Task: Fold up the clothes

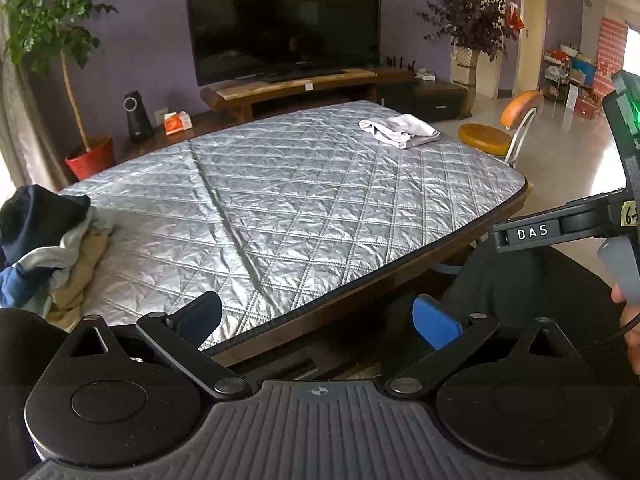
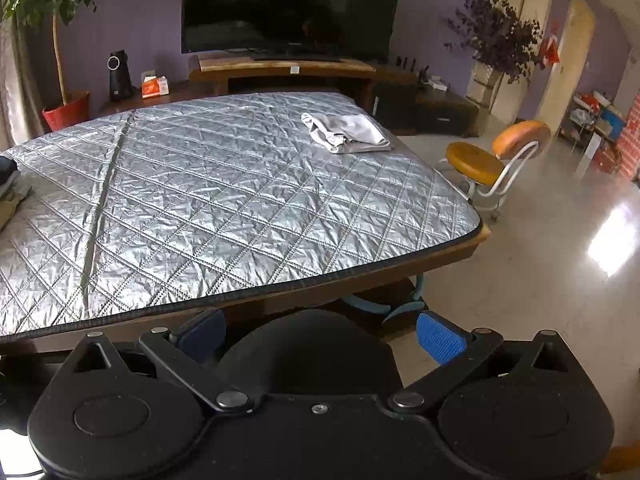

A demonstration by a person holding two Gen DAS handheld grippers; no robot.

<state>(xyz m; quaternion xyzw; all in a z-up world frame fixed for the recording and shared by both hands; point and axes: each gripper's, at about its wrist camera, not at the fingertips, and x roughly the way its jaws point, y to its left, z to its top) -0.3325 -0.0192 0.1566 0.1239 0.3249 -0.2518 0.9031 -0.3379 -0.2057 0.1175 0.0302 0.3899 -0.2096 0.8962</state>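
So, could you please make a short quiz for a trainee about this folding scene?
1. True or false: the left gripper holds a garment.
2. Where does the pile of unfolded clothes lie? A) on the chair B) at the table's left edge C) on the floor
3. Fill in: the folded light garment lies at the far ___ corner of the quilted cover.

Key: 1 false, both the left and the right gripper are open and empty; 2 B; 3 right.
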